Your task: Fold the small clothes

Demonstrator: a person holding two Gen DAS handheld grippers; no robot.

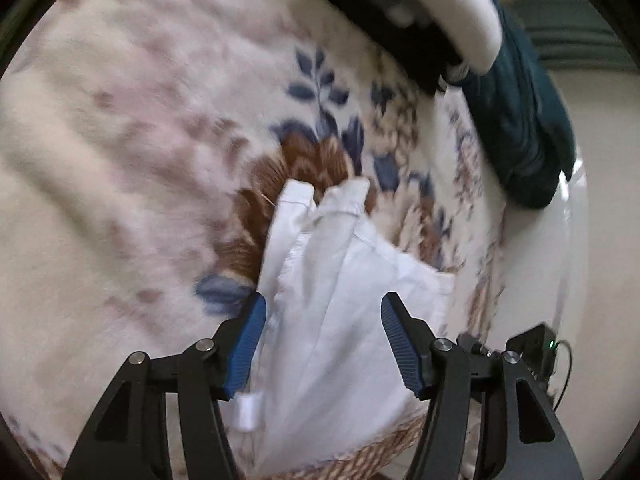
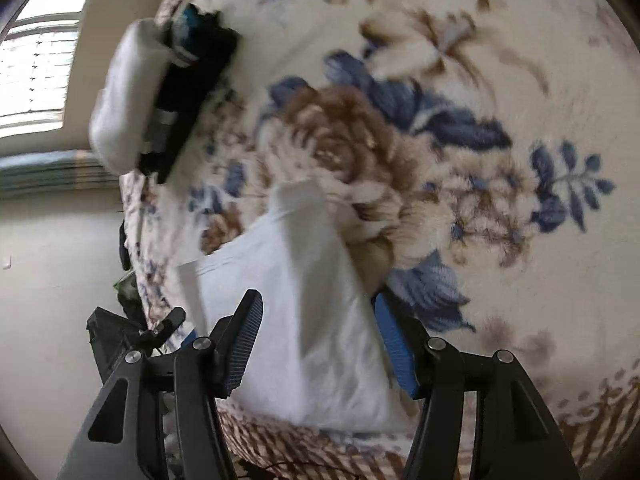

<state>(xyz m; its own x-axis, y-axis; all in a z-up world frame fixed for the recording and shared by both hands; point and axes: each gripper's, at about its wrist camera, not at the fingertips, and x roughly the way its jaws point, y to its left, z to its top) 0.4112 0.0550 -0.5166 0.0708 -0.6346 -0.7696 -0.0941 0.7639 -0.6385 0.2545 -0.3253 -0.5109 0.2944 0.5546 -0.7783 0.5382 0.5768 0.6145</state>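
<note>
A small white garment (image 1: pixel 340 312) lies on a floral fleece blanket (image 1: pixel 120 140), framed between the spread jaws of the left claw (image 1: pixel 323 346), whose ribbed blue pads (image 1: pixel 246 348) stand clear of the cloth on either side rather than pinching it. The right claw (image 2: pixel 316 346) is likewise released, its jaws parted with the same white garment (image 2: pixel 304 320) lying between and just ahead of them, nothing gripped. Both claws point steeply down at the garment from the near edge of the blanket (image 2: pixel 500 80), a stance that suggests the cloth has been laid down so a fold can settle flat. Two narrow tabs of the garment, perhaps straps or short sleeves, reach away from the left claw toward a brown printed rose (image 1: pixel 316 160). A small white label (image 1: pixel 248 408) shows at the hem close beside the left claw's left pad. Far beyond the claw, at the blanket's edge, a dark teal garment (image 1: pixel 524 128) is bunched, probably waiting its turn or already dealt with. A white sleeve or gloved hand (image 2: pixel 124 96) holding dark equipment appears beyond and to the left of the right claw, blurred. The fold looks part-made; the next pinch would likely fall on the near hem
</note>
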